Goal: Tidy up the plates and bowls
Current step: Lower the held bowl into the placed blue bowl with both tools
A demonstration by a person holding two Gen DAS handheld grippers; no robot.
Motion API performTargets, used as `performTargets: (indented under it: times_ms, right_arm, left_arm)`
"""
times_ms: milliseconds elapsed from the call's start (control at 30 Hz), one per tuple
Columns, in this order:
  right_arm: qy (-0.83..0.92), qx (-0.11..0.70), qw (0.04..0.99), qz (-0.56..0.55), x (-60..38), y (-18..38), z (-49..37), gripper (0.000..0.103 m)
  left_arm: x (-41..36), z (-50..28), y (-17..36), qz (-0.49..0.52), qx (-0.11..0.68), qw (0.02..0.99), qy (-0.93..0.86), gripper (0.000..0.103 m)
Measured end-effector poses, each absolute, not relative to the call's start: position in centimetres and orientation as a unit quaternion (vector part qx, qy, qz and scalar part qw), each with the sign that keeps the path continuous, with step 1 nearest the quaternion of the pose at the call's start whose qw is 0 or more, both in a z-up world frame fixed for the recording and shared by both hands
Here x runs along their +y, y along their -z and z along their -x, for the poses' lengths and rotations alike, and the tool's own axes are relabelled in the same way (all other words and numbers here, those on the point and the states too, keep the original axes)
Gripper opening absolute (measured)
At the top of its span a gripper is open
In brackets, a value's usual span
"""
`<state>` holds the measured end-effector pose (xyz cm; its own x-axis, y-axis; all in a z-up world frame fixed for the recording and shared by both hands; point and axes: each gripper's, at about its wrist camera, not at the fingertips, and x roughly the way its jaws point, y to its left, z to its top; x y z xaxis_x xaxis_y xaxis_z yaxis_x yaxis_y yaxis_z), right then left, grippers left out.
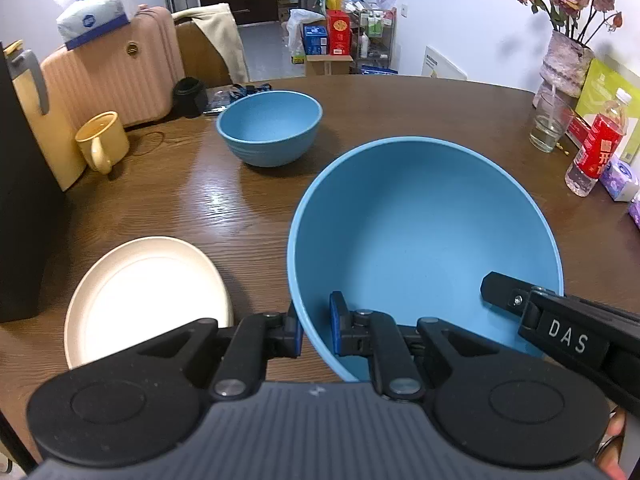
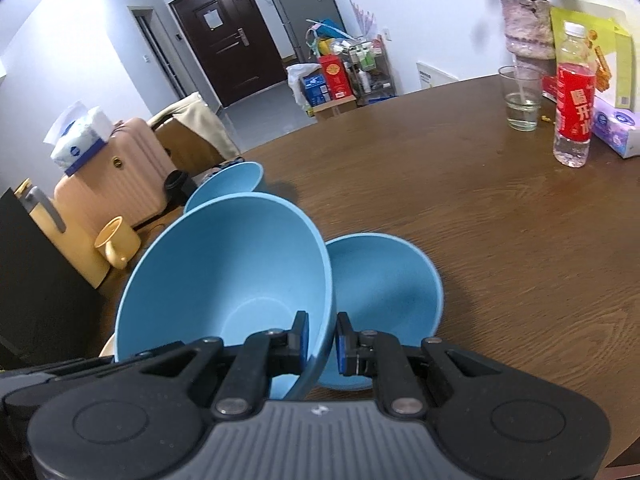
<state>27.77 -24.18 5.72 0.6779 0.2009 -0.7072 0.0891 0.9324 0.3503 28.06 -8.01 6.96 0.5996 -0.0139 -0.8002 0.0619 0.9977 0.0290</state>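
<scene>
1. Left wrist view: a cream plate (image 1: 148, 300) lies at the table's (image 1: 400, 112) near-left edge, waiting its turn.
2. The left gripper (image 1: 316, 330) pinches the near rim of the large blue bowl (image 1: 424, 236); the right gripper (image 2: 322, 340) clamps its opposite rim, sharing the load.
3. The bowl hangs tilted over a second blue bowl (image 2: 384, 280), probably for nesting; a third (image 1: 270, 126) sits mid-table.

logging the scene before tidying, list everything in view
bowls: 3, blue; held bowl tilted, nearest; second bowl beside it; third bowl farther back
plate: 1, cream, near left
mug: 1, yellow, far left
glass: 1, clear, far right
bottle: 1, red label, by glass
vase: 1, pinkish, behind glass
suitcase: 1, pink, beyond table
table: 1, brown wood
left gripper: shut on held bowl rim
right gripper: shut on held bowl rim
</scene>
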Motion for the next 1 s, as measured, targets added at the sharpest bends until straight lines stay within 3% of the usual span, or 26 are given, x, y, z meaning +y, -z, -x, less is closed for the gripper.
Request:
performTargets:
  times_ms: [1000]
  right_arm:
    - [-0.009,0.427,0.894,-0.137,-28.7,-1.7,-31.9,0.013]
  left_arm:
    - [-14.0,-33.0,-2.6,-0.043,0.477,0.877,0.025,0.014]
